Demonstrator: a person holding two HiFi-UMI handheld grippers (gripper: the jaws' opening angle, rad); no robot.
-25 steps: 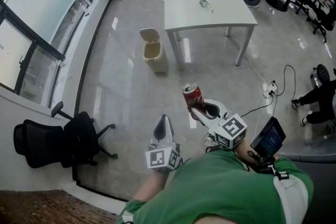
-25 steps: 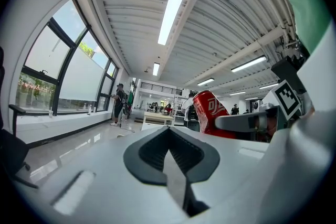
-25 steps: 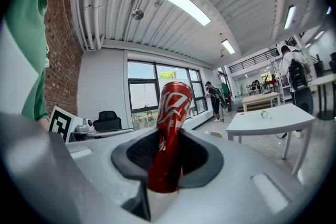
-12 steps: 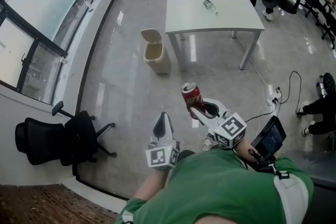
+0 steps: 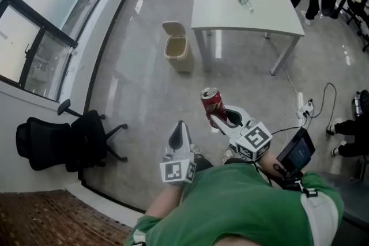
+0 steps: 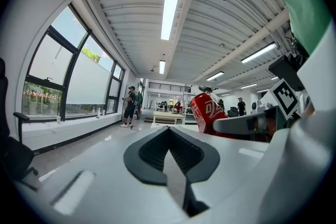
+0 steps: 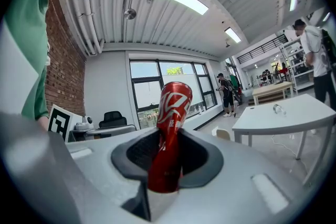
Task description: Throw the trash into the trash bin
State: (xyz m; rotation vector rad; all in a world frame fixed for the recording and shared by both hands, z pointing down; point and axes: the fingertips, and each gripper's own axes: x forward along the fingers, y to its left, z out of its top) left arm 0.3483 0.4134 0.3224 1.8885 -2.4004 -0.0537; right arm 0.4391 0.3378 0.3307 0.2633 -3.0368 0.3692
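- head view: my right claw is clenched on a red can, held out level in front of me and well above the floor.
- my left claw hangs beside it, a little lower, carrying nothing.
- the trash bin stands on the floor ahead, just beside the leg of a white counter, and its mouth looks open from above. the can is well apart from it.
- a bottle lies on the counter; i judge it may be trash for a later trip.
- left gripper view: the pads meet with nothing between them, so this claw is closed and empty. the can shows off to its right.
- right gripper view: the pads press both sides of the can, which leans slightly. the bin shows small beyond it, by the counter.
- i judge this the carrying step: can gripped, not yet at the bin.
- next i need to close the gap, bring the can over the bin's mouth, then let the pads part.
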